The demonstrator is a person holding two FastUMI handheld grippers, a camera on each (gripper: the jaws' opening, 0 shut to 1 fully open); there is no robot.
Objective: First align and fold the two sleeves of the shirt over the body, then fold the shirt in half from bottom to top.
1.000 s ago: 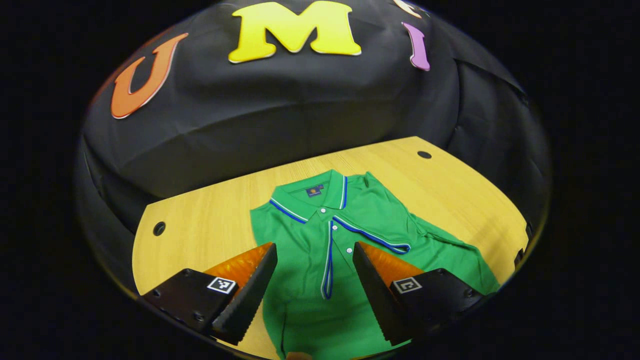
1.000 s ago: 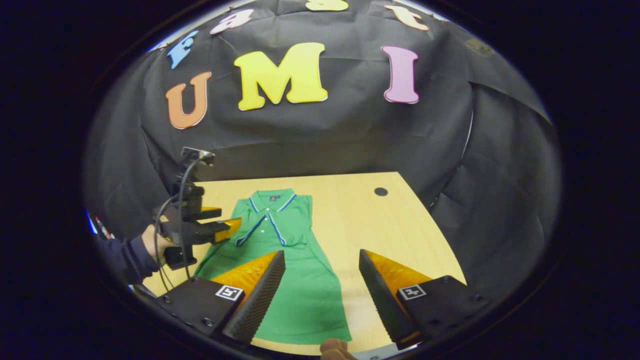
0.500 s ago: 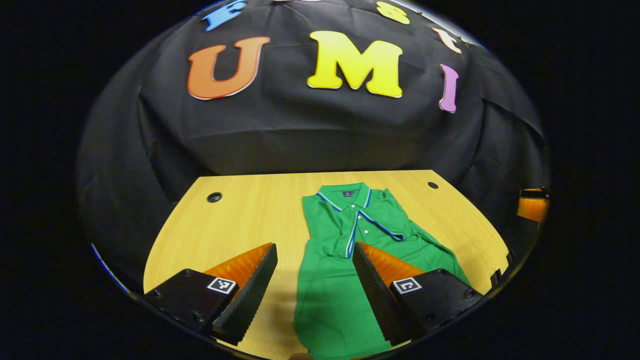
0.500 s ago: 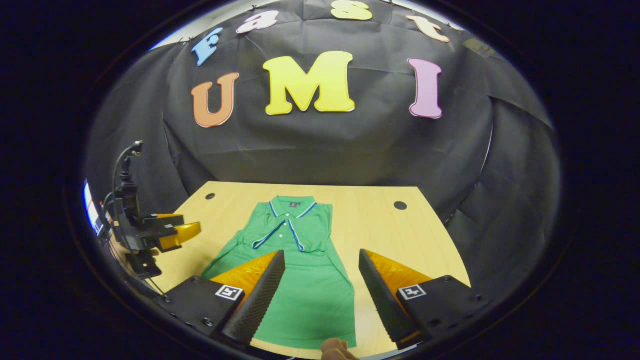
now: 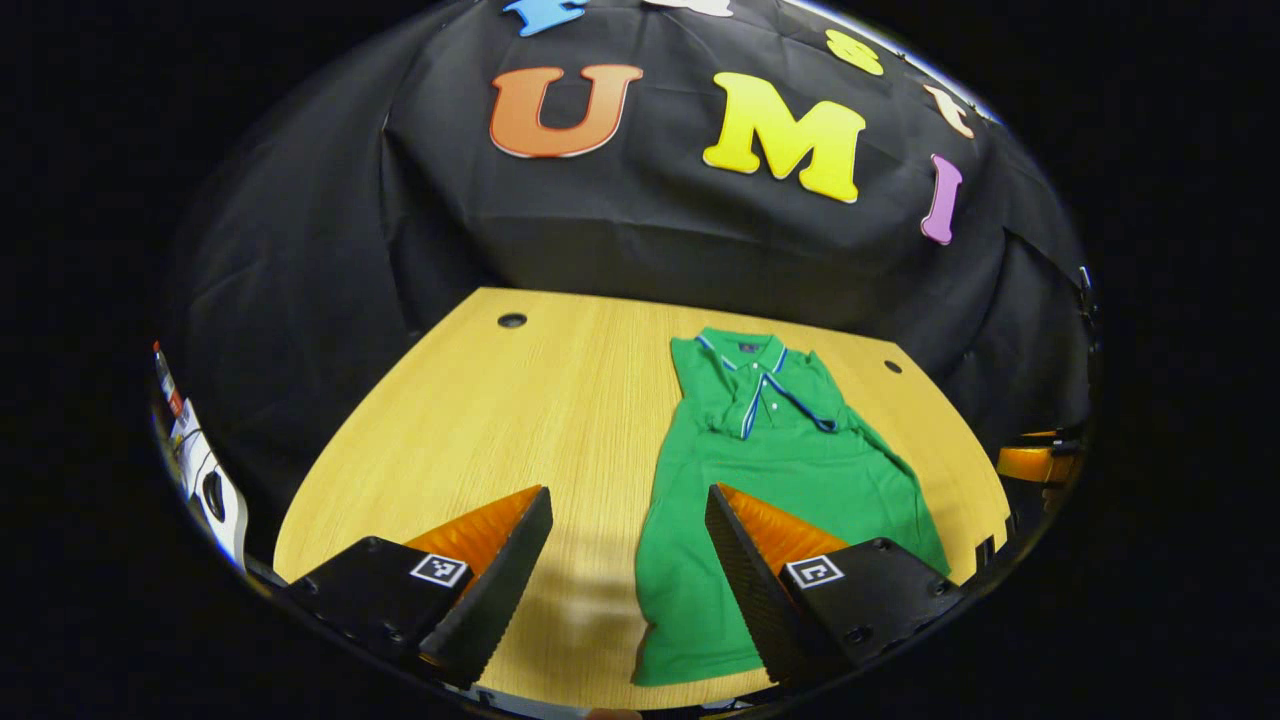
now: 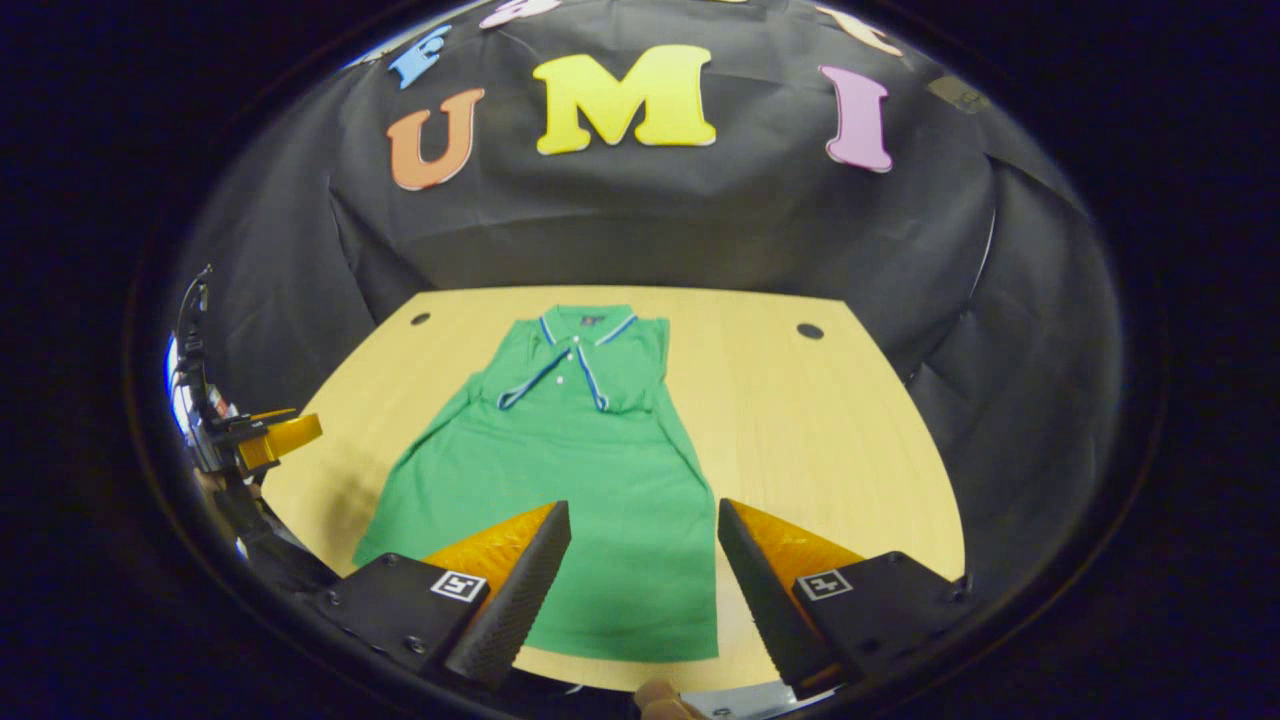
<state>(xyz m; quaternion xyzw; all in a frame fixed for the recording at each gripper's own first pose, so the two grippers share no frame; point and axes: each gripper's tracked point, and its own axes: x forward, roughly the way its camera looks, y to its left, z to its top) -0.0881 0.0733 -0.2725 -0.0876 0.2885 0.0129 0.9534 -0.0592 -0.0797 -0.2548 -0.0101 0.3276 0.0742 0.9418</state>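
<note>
A green polo shirt (image 5: 790, 450) with blue and white trim lies flat on the wooden table (image 5: 470, 420), collar far, hem near. Both sleeves are folded in over the chest (image 6: 575, 375). In the left gripper view my left gripper (image 5: 625, 585) is open and holds nothing, above the table just left of the shirt's lower hem. My right gripper (image 6: 640, 595) is open too, hovering over the hem of the shirt (image 6: 560, 480) near its right corner. The left gripper (image 6: 270, 438) also shows at the far left of the right gripper view, off the shirt.
Two cable holes (image 5: 512, 320) (image 5: 886, 367) mark the table's far corners. The table (image 6: 820, 440) is bare wood on both sides of the shirt. The right gripper (image 5: 1030, 462) shows at the right rim of the left gripper view. A fingertip (image 6: 660, 695) pokes in at the bottom.
Both grippers have drawn back from the collar area toward the table's near edge, still open. The left one has swung off to the left of the shirt. The shirt has not moved.
</note>
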